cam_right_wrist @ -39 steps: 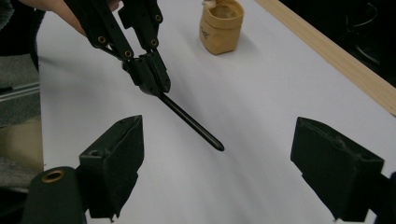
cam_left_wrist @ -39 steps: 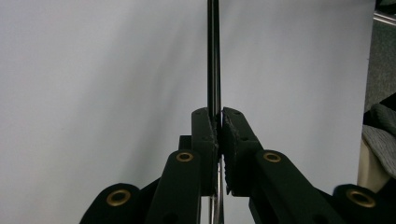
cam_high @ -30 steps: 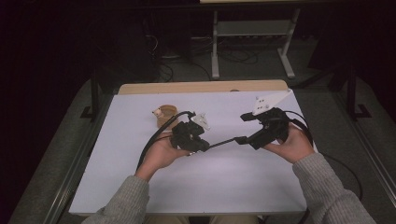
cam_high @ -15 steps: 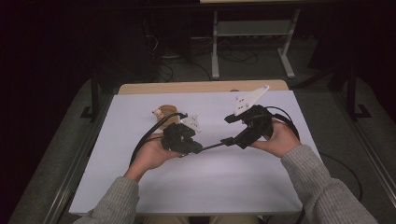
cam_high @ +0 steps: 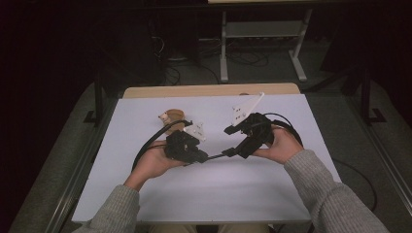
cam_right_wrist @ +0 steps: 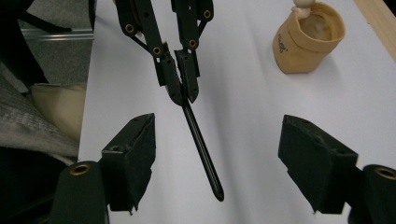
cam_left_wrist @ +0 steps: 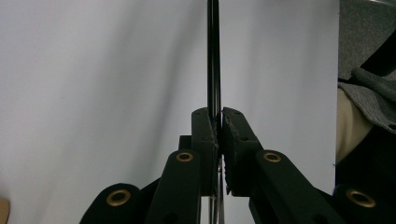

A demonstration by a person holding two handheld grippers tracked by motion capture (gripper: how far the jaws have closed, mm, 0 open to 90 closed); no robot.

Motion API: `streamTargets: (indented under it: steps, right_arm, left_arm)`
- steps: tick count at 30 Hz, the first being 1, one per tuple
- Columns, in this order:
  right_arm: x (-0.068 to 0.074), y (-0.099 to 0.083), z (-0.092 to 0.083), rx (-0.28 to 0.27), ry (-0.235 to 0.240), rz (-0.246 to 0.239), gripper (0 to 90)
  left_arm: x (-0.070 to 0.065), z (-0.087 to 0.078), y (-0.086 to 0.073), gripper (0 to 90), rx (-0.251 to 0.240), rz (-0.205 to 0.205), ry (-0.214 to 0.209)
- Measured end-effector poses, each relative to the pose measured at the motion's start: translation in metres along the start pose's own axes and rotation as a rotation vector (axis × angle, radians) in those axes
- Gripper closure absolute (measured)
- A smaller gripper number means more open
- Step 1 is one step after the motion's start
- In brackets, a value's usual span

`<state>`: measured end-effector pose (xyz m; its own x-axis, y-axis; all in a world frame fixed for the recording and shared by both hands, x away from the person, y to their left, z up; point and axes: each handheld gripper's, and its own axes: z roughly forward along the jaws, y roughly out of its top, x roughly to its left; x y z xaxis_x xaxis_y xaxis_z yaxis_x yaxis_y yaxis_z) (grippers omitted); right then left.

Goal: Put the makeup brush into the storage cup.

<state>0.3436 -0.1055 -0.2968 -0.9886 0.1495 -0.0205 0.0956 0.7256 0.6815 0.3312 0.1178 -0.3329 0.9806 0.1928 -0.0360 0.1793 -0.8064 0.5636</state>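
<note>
Setting: dim room, white table (cam_high: pixel 204 194) with a wooden strip along the far edge, metal stand legs and cables on the floor behind it.

Left gripper (cam_right_wrist: pixel 184 91): clamped tight on one end of a thin black pen (cam_right_wrist: pixel 201 154), or something pen-like. In the left gripper view the jaws are pinched right onto the pen (cam_left_wrist: pixel 213 56), which runs straight out ahead of them.

Why it's held like that: my guess is the left hand is offering the pen's free end across to the other hand, so the shaft sticks out level over the table where it's easy to grab.

Right gripper (cam_right_wrist: pixel 217 154): jaws wide but they've just been narrowing, with the pen's free tip sitting between them and neither pad touching it yet. Looks like a handover in progress.

Where the pen is: in the air between the two hands, roughly mid-table in the high view (cam_high: pixel 219 156), off the surface.

Pouch: small tan cloth pouch (cam_right_wrist: pixel 309 39) standing upright on the table beyond the left hand, mouth open, drawstring bead at the rim. Inside looks pale, and I can't tell if anything's in it. Probably where the pen is headed or came from, only a guess.

Next: right jaws need to close squarely on the shaft before the left lets go, or it drops.
</note>
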Motion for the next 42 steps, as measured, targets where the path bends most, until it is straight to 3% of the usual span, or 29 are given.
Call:
streamTargets:
  steps: [16,42]
  right_arm:
    - [0.007,-0.002,0.031,0.058,0.087,-0.04,38.6]
    - [0.014,-0.01,0.057,0.169,0.203,-0.095,81.3]
  left_arm:
    - [-0.006,0.001,0.0,83.9,0.009,0.049,-0.02]
    - [-0.016,0.009,0.008,84.0,0.007,0.107,-0.074]
